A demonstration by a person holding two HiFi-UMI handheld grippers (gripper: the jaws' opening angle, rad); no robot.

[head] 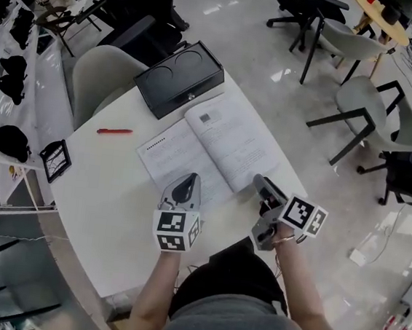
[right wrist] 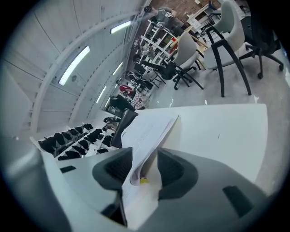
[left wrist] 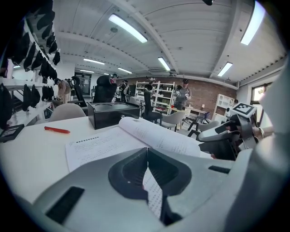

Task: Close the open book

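An open book (head: 208, 142) lies flat on the round white table (head: 107, 201), its printed pages facing up. My left gripper (head: 187, 179) rests over the near edge of the left page; in the left gripper view its tips (left wrist: 146, 152) meet, and printed text shows through the slit below them. My right gripper (head: 259, 181) is at the near corner of the right-hand pages. In the right gripper view the jaws (right wrist: 145, 152) stand apart with the curled edge of those pages (right wrist: 149, 131) between them, and a gap remains beside the right jaw.
A black box (head: 178, 77) sits at the table's far edge behind the book. A red pen (head: 114, 131) lies to the left, and a small black-framed card (head: 55, 159) is near the left rim. A white chair (head: 102, 76) and several office chairs stand around.
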